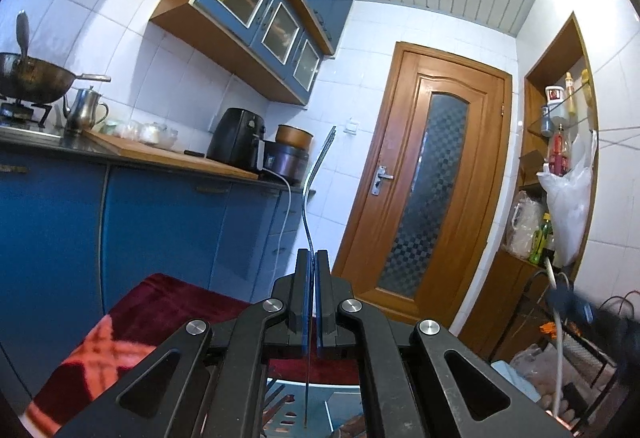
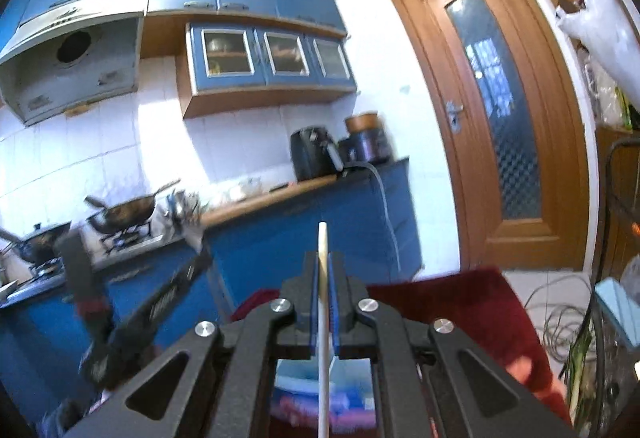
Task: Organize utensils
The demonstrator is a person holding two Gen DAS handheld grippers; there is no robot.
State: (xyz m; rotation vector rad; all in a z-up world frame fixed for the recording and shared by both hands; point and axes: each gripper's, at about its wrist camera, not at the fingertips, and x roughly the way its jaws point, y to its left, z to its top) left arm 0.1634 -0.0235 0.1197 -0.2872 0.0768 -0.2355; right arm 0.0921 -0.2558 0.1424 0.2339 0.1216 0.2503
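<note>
Two grips: your left gripper (image 1: 312, 258) pinched a metal fork (image 1: 316, 174) upright, your right gripper (image 2: 325, 262) clamped a pale chopstick (image 2: 323, 278), likely for sorting.

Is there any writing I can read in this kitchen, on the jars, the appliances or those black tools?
No text can be read for certain in either view.
Left gripper: pale lettering along its black arm, too blurred to read.
Red-labelled jar on the shelf: print too small to read.
Air fryer: no readable brand mark.
</note>
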